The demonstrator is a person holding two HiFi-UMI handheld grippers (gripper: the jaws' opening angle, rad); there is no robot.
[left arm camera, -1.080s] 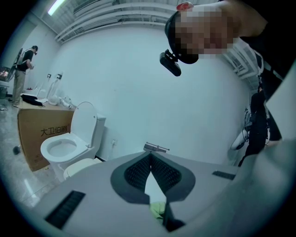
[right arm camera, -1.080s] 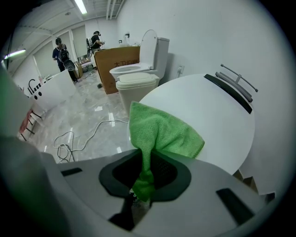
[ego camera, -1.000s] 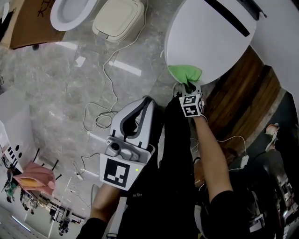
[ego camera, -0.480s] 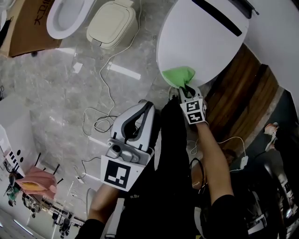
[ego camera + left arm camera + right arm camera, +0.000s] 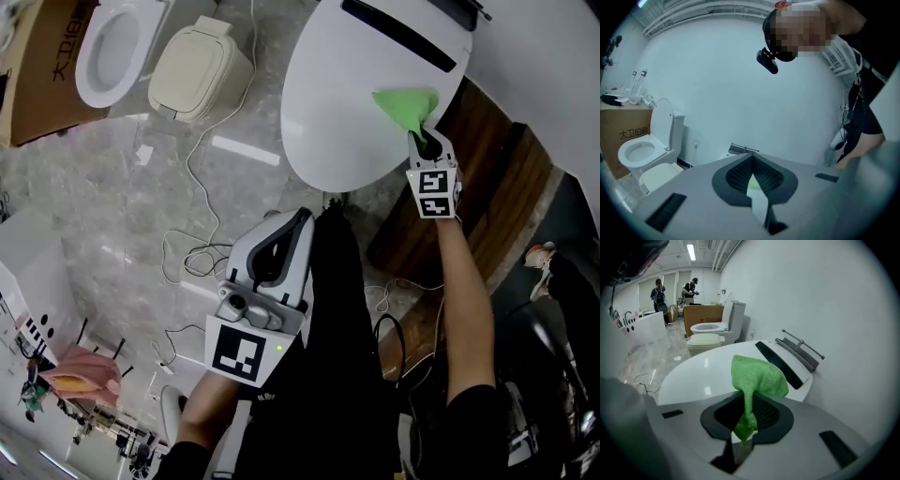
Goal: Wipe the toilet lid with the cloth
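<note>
Grey veined stone floor [image 5: 141, 216] fills most of the head view, with a thin white cable [image 5: 202, 178] looping across it, which neither gripper view shows clearly. The glossy white oval toilet lid [image 5: 347, 103] sits beside a dark wooden plank platform [image 5: 469, 187]. A matte black strip [image 5: 398, 42] crosses its far end. Only the right gripper view shows the metal rail [image 5: 801, 345] behind that strip, against the plain white wall.

The left gripper [image 5: 281, 239] is held low over the floor, well apart from the lid. Its own view looks at the wall and a second white ceramic toilet [image 5: 644, 147], and there the ribbed dark pads meet at the tips with nothing between them.

The right gripper [image 5: 424, 141] is clamped on the bright green, nubby microfibre cloth [image 5: 405, 103]. A narrow tail hangs between the jaws while the bunched bulk [image 5: 757, 376] rests on the lid. Half a second ago the cloth lay at the lid's near rim – now it lies farther up, near the black strip, on the platform side
</note>
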